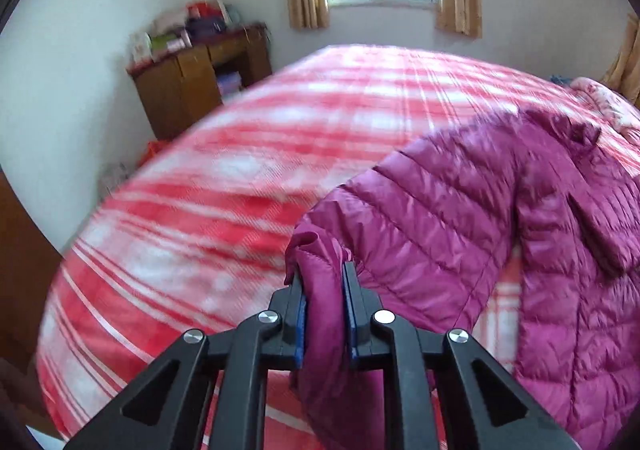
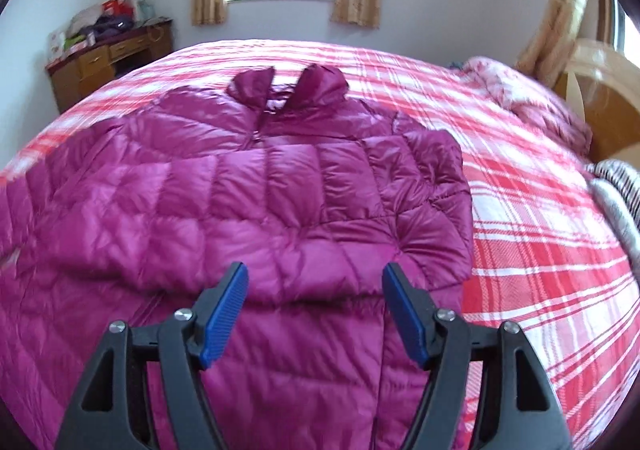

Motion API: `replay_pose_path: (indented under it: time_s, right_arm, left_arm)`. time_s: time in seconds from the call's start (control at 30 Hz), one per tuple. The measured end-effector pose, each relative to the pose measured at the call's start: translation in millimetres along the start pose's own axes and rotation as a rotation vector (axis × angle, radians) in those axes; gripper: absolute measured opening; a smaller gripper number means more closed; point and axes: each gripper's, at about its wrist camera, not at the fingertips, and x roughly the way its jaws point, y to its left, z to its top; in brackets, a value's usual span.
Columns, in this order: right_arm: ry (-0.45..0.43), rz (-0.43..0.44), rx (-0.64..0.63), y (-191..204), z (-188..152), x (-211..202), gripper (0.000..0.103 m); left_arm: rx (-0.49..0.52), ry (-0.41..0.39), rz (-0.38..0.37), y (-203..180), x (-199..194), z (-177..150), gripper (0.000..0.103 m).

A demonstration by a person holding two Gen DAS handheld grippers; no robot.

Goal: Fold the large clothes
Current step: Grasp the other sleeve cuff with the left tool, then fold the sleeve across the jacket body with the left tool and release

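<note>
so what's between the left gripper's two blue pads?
A bunched fold of the magenta quilted puffer jacket; the left gripper is shut on it, per the left wrist view.

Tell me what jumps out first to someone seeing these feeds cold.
The magenta puffer jacket spread across the red plaid bed, one sleeve already folded over its chest. The left tongs are clamped on a bunched jacket sleeve, while the right tongs hang open above the jacket's middle.

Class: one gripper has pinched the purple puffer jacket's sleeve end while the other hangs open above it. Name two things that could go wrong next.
1. The left gripper pinches only a small bunch of the jacket; its shiny fabric could slip free.
2. The folded-in sleeve lies loose under the open right gripper; tugging the other side may drag it back open.
</note>
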Motion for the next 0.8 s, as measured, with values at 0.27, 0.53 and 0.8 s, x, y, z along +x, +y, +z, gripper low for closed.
replay_pose_path:
  time_s: [0.27, 0.53, 0.8]
  right_arm:
    - [-0.008, -0.049, -0.011, -8.6, -15.8, -6.7, 0.072]
    - [-0.009, -0.084, 0.062, -33.7, -20.0, -12.5, 0.072]
    - [-0.008, -0.012, 0.179, -57.3, -43.2, -6.8, 0.072]
  left_arm:
    - [0.164, -0.221, 0.108, -21.8, -50.1, 62.6, 0.013]
    - [0.325, -0.33, -0.007, -117.0, -91.5, 97.9, 0.013]
    - [0.476, -0.336, -0.169, -249.7, -93.8, 90.9, 0.013]
